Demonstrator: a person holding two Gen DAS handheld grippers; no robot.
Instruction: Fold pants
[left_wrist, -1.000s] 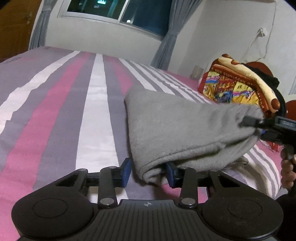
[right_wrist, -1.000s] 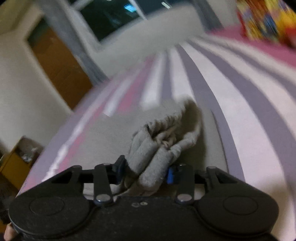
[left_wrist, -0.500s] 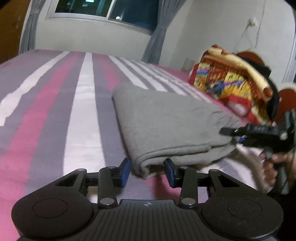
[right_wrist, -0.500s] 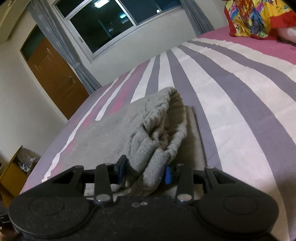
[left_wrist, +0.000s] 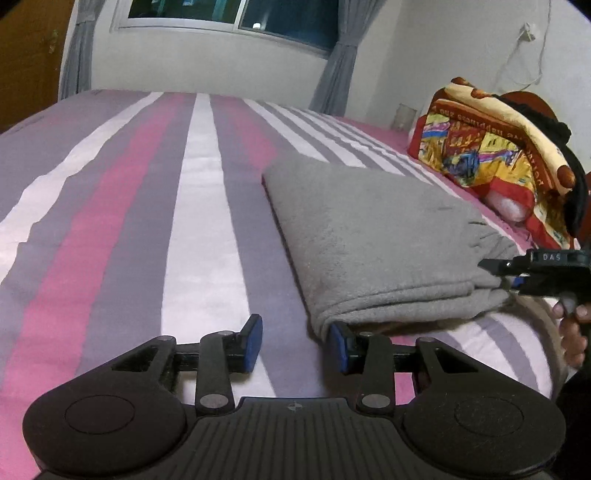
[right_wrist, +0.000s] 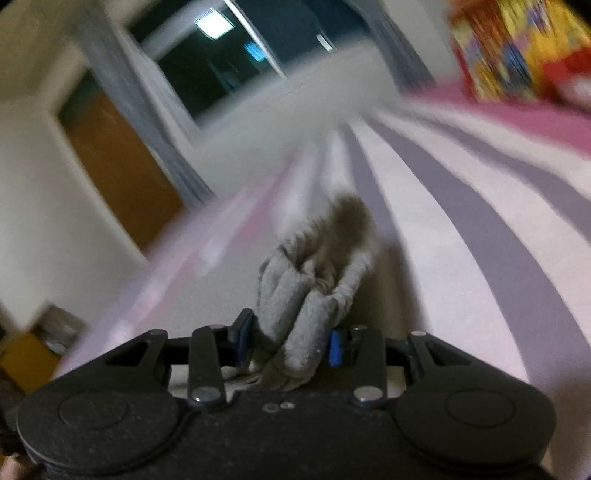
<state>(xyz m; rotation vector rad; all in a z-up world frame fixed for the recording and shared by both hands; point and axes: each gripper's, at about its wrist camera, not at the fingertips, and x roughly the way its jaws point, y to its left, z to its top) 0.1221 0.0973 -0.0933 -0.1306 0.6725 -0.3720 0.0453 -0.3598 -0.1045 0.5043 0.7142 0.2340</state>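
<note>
Lying folded on bed (left_wrist: 207, 221), pants (left_wrist: 373, 240) run left-right. Left gripper (left_wrist: 295, 343) open, fold corner just right of it; right gripper (right_wrist: 290, 341) clamps bunched far end.

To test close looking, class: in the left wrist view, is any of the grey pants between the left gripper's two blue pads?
No. The left gripper shows only striped bedsheet between its pads; the pants lie outside the right-hand pad.

A home bedroom: a bed with a pink, grey and white striped sheet (left_wrist: 192, 206) spreads ahead of the gripper, a dark night window (left_wrist: 236, 14) with grey curtains (left_wrist: 334, 74) beyond it, a brightly printed folded blanket (left_wrist: 491, 155) to its right, an orange-brown wooden door (right_wrist: 122, 166) at far left.
</note>
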